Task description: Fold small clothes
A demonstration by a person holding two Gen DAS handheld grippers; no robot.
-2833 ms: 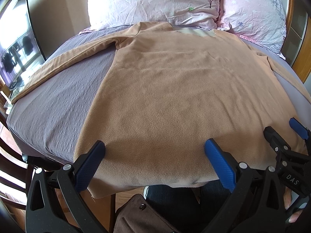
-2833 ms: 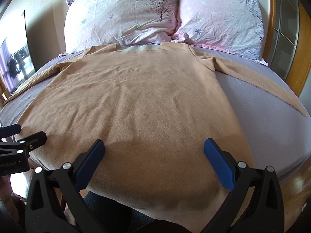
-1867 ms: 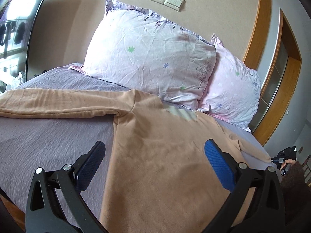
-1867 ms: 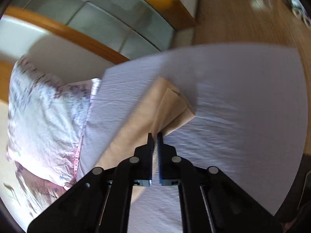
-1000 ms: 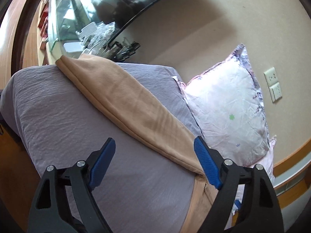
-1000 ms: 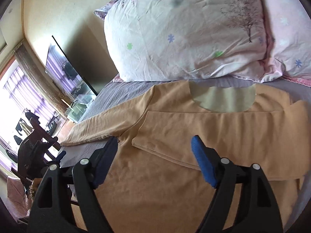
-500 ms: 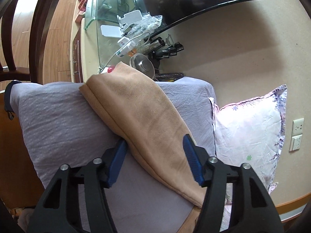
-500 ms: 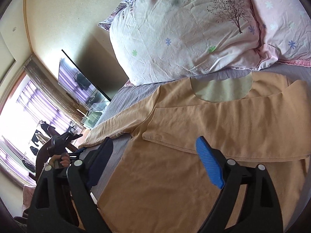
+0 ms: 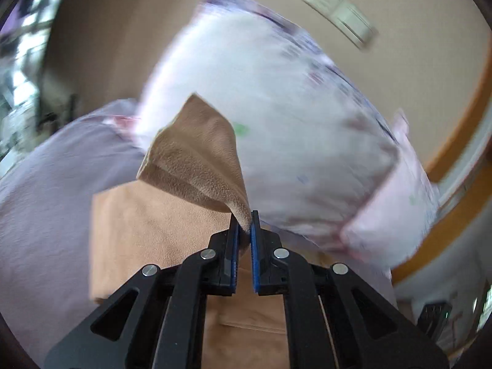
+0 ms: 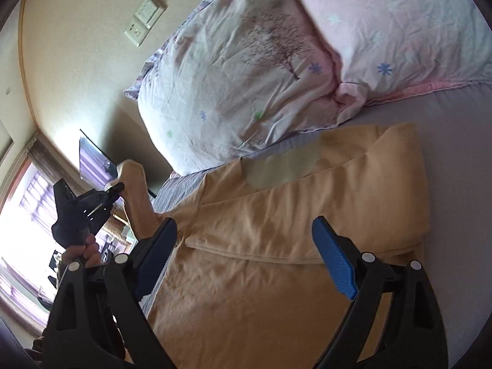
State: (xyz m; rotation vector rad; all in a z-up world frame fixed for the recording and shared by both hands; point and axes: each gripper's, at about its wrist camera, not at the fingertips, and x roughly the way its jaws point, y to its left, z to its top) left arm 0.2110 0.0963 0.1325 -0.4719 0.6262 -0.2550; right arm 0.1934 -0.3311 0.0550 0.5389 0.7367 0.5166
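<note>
Left hand-held gripper pinches sleeve; pillows blurred.

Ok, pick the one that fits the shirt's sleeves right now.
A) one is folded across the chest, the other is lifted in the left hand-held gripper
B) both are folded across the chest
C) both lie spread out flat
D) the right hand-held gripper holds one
A: the left hand-held gripper is shut on the raised sleeve of the shirt, while the other sleeve lies folded across the chest and the right hand-held gripper is open.
</note>
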